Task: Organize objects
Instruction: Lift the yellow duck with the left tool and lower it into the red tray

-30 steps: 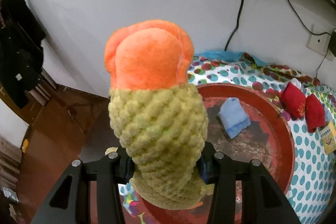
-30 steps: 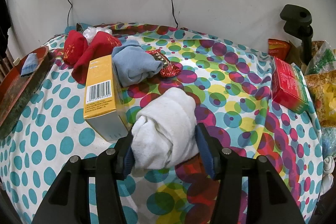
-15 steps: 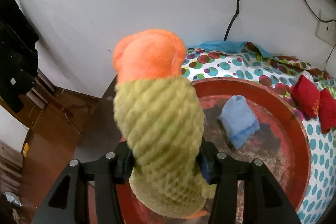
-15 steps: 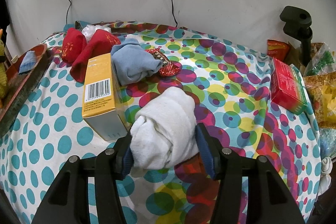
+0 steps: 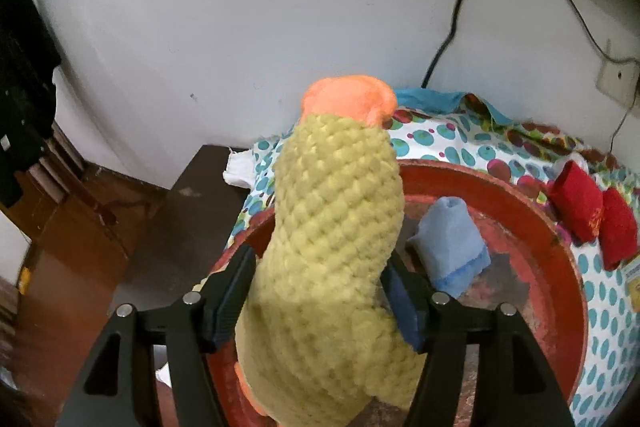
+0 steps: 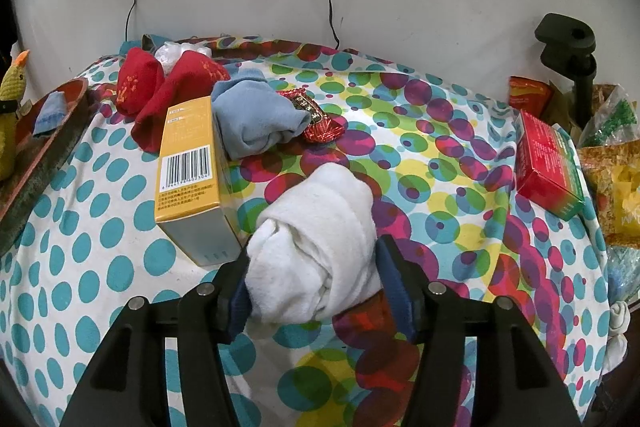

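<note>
A yellow knitted plush duck with an orange beak [image 5: 332, 227] stands in the round red tray [image 5: 520, 195], leaning away from the camera. It is between the jaws of my left gripper [image 5: 318, 259], which are opening and no longer squeeze it. A folded blue cloth [image 5: 448, 247] lies in the tray to its right. In the right wrist view my right gripper [image 6: 314, 251] sits low over the dotted tablecloth. Its pads rest against a rolled white cloth [image 6: 320, 235], and its jaws are opening slightly. The duck [image 6: 12, 83] and the tray [image 6: 48, 155] show at the far left.
A yellow box [image 6: 188, 163] stands just left of the white roll. Behind it lie a blue cloth [image 6: 256, 123], two red pouches [image 6: 140, 83] and a red wrapper [image 6: 316, 119]. A red box [image 6: 544, 163], snack bags [image 6: 616, 187] and a black clamp [image 6: 568, 43] crowd the right edge.
The left gripper came down with the duck into the tray, and its jaws spread apart. The duck tipped away from the camera. The right gripper stayed put, its jaws barely wider.
</note>
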Demonstrator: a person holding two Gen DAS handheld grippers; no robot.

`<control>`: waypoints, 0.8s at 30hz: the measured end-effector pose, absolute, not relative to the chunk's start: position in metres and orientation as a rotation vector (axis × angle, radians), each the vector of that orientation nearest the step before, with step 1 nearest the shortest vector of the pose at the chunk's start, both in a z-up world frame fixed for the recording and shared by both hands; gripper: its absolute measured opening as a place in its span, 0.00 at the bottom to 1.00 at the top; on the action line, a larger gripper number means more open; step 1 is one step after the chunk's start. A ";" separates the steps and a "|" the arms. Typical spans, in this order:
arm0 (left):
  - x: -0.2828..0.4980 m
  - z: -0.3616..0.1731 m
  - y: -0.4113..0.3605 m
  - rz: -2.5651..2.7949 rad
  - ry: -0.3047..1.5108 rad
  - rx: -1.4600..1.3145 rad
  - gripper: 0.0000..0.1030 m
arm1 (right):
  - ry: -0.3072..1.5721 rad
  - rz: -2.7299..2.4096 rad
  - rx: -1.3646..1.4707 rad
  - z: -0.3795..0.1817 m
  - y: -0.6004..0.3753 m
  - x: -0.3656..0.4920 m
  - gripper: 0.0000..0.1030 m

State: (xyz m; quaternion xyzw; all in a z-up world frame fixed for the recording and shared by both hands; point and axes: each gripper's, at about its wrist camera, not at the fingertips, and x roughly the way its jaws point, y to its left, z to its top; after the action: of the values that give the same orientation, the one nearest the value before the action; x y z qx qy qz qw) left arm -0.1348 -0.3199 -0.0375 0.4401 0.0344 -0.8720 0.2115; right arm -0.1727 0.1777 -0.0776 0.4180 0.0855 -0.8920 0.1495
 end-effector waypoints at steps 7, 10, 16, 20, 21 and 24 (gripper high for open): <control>-0.133 -0.031 -0.321 -2.462 0.127 1.227 0.66 | 0.246 -2.565 1.203 -0.078 0.166 -0.174 0.54; -0.133 -0.028 -0.314 -2.493 0.097 1.231 0.72 | 0.249 -2.566 1.204 -0.078 0.162 -0.175 0.55; -0.130 -0.020 -0.303 -2.508 0.064 1.245 0.74 | 0.267 -2.564 1.210 -0.079 0.175 -0.173 0.58; -0.122 -0.015 -0.299 -2.520 0.063 1.258 0.75 | 0.267 -2.565 1.211 -0.079 0.173 -0.173 0.58; -0.119 -0.014 -0.297 -2.525 0.067 1.253 0.75 | 0.267 -2.565 1.211 -0.079 0.171 -0.174 0.58; -0.104 -0.011 -0.287 -2.536 0.062 1.228 0.75 | 0.266 -2.565 1.211 -0.078 0.167 -0.174 0.58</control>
State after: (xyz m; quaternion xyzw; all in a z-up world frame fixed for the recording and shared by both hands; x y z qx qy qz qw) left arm -0.1036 -0.2868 -0.0107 0.4300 0.0217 -0.8881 0.1608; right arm -0.1740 0.1675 -0.0784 0.4205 0.0922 -0.8907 0.1456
